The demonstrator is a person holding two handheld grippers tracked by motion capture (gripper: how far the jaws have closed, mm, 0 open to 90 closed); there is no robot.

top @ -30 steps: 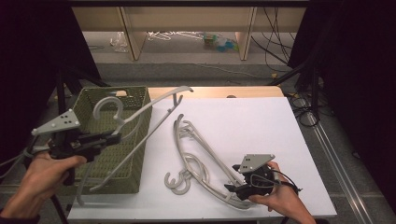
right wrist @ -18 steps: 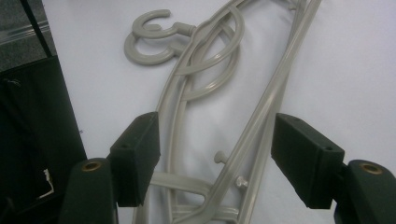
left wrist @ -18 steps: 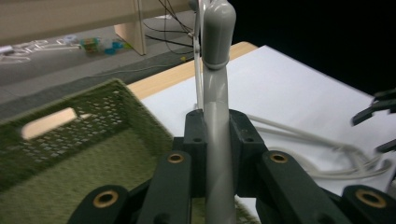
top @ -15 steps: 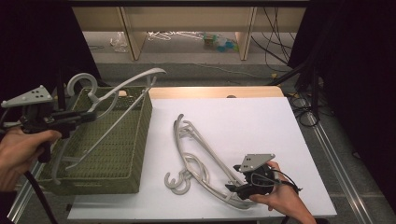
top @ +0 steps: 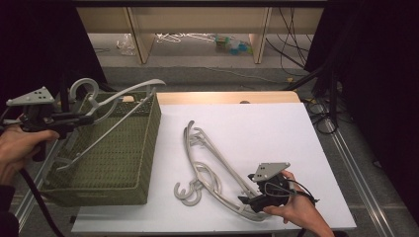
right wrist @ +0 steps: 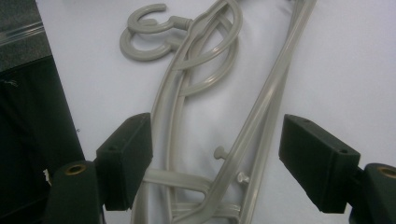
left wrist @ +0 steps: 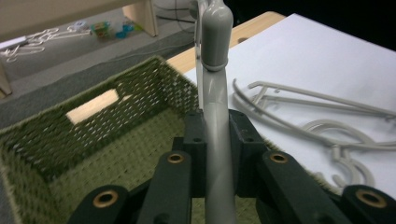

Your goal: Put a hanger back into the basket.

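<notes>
From my remote station I see the left tongs (top: 81, 117) clamped on the neck of a grey plastic hanger (top: 116, 101), holding it above the green woven basket (top: 123, 173) at the left end of the white tabletop (top: 257, 128). In the left gripper view the hanger's neck (left wrist: 217, 116) runs straight up between the two black jaws, which press on it from either side, with the basket's inside (left wrist: 93, 154) below. In the high view the hanger's hook rises over the basket's far left corner, one arm reaches out past the basket's far rim, and the lower bar slants down across the basket's opening toward its left side. The person's left hand (top: 17, 150) grips the handle just left of the basket.

To the right of the basket, a loose pile of grey hangers (top: 210, 170) lies flat on the tabletop, hooks pointing toward the basket's near corner. The right tongs (top: 249, 200) sit at the pile's near right end, farthest from the basket, held by the person's right hand (top: 296, 210). In the right gripper view the jaws stand wide apart, and the hangers' bars (right wrist: 219, 116) lie on the tabletop between them, closing on nothing.
</notes>
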